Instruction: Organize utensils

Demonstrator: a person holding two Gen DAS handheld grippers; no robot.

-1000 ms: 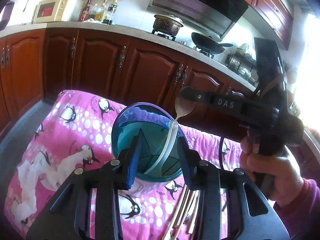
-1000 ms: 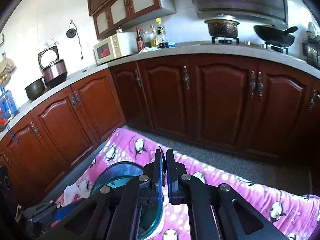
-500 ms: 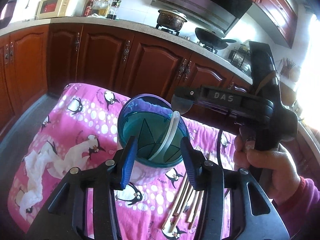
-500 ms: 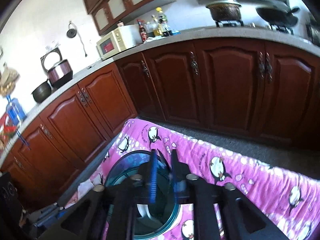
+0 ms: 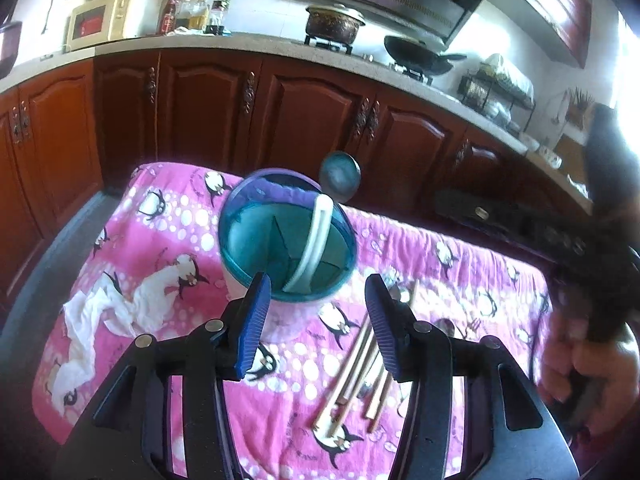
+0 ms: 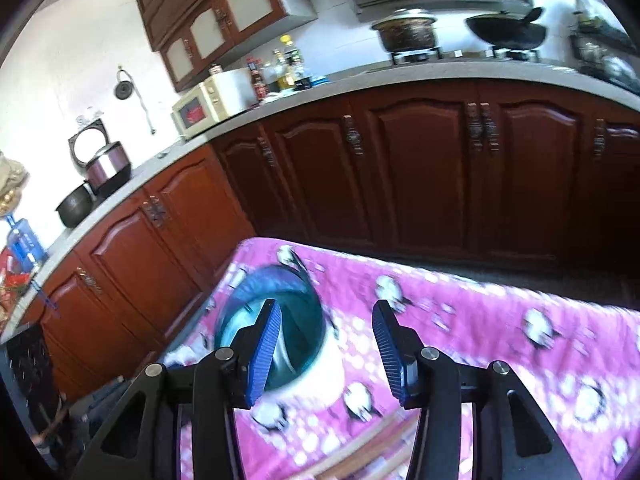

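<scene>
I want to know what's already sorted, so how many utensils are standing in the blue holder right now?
1: a white-handled spoon leans against the far right rim of the blue holder, bowl end up. The holder's near part is hidden behind the left gripper, so something short could be missed.

light: daylight glare at right edge | blur: right wrist view smeared – motion | edges: fisheye-bent, dark

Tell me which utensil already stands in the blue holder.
The white-handled spoon: it leans inside the blue holder, bowl end up above the rim. The wooden chopsticks lie flat on the pink cloth.
</scene>
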